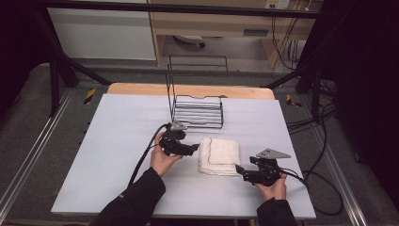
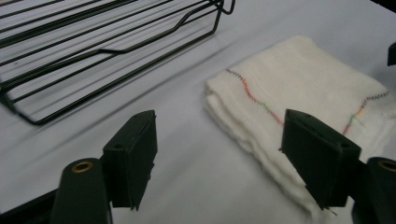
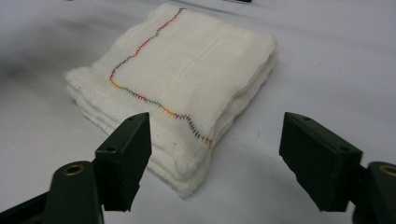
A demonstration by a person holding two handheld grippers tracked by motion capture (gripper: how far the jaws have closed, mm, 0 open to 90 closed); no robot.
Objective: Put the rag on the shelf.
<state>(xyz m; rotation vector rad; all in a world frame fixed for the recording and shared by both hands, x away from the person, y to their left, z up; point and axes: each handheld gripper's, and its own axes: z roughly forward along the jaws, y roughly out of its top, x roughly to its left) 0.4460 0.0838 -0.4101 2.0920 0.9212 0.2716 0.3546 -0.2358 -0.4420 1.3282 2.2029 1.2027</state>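
Observation:
A folded white cloth (image 1: 219,156) with a multicoloured stitched line lies flat on the white table (image 1: 117,141), just in front of a black wire rack (image 1: 197,110). My left gripper (image 1: 194,149) hovers at the cloth's left edge, jaws wide apart and empty; in its own view the cloth (image 2: 299,93) lies ahead to the right, with one corner near the right jaw. My right gripper (image 1: 239,168) sits at the cloth's near right corner, open, the cloth (image 3: 182,84) straight ahead between and beyond its jaws. Neither gripper touches the cloth.
The wire rack (image 2: 93,51) stands behind the cloth, its tall back frame rising toward the far table edge. Cables (image 1: 324,188) trail off the table's right side. Black frame posts (image 1: 56,80) flank the table; a wooden cabinet stands beyond it.

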